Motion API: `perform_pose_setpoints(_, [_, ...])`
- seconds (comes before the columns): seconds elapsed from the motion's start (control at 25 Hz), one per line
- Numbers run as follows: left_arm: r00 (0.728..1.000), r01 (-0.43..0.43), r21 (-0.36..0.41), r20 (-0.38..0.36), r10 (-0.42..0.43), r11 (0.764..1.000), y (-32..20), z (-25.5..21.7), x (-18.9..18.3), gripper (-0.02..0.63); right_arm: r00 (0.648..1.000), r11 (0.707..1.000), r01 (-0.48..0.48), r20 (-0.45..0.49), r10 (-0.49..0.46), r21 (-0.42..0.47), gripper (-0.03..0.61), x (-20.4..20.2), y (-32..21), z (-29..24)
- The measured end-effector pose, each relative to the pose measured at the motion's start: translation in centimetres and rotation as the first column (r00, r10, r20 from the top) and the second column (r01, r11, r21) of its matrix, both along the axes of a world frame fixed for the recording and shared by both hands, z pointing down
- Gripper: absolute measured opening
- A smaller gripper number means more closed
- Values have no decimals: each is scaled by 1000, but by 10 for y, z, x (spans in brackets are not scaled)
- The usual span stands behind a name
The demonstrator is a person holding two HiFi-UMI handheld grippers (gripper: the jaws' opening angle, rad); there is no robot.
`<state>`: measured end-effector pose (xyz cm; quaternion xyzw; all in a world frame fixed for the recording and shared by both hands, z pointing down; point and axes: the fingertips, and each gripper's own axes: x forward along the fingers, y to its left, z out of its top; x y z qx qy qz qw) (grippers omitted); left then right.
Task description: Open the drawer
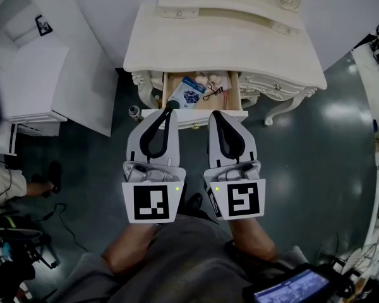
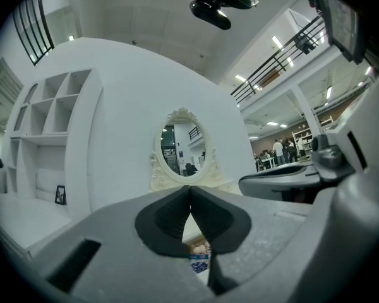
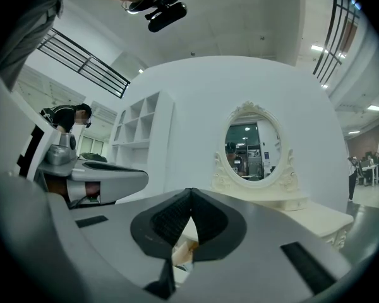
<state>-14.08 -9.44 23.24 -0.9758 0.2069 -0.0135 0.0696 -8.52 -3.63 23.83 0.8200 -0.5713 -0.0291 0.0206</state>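
Observation:
The cream dressing table has its middle drawer pulled out. Inside lie a blue-printed packet, a dark looped item and some pale bits. My left gripper is shut and empty, its tip at the left end of the drawer's front edge. My right gripper is shut and empty too, its tip over the right part of that front. In the left gripper view the closed left gripper points level toward the oval mirror, with the packet showing below the jaws. The right gripper looks the same way.
A white shelf unit stands to the left of the table. A person's leg and shoe show at the far left above cables on the dark floor. Carved table legs flank the drawer. A screen device sits at the bottom right.

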Motion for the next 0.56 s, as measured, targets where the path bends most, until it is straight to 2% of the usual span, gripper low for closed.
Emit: perform_pose_setpoints(0.56, [1000,-2,6,7,2,1000,-2,2,5,15,1000,1000,-5,0,5,4,14,4,-1,0])
